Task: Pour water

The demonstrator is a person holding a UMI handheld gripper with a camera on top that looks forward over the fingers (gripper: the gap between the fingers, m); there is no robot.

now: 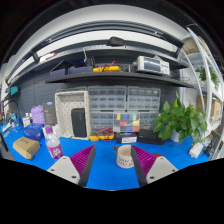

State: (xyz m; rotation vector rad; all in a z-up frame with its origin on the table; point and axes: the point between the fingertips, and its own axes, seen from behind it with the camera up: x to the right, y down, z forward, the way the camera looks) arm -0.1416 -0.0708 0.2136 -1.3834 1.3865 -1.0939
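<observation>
At the bottom of the frame the gripper (110, 163) shows its two fingers spread apart, each with a magenta pad (82, 157) on the inner face, and nothing is pinched between them. They hang over a blue table (105, 172) that fills the lower part of the frame.

Just ahead of the fingers, in the gap between them and a little right of the center, a small pale cup (125, 156) stands upright on the table. It does not touch either finger. Whether it has water inside, I cannot tell.

In the lower left of the frame, beside the left finger, a clear bottle (53, 146) with a pink label stands upright. Further left lies a brown object (26, 148) that looks like a piece of bread or a sponge. Behind it, at the left edge, there is a purple container (37, 115).

In the middle of the frame, at the back of the table, a white basket (71, 112) stands, and next to it a cabinet of small clear drawers (124, 103). A color checker card (126, 124) leans in front of the drawers. At the right of the frame a green potted plant (178, 120) stands on the table.

In the upper part of the frame a dark shelf (105, 72) carries some yellow objects (105, 69) and a white box-shaped appliance (150, 65).
</observation>
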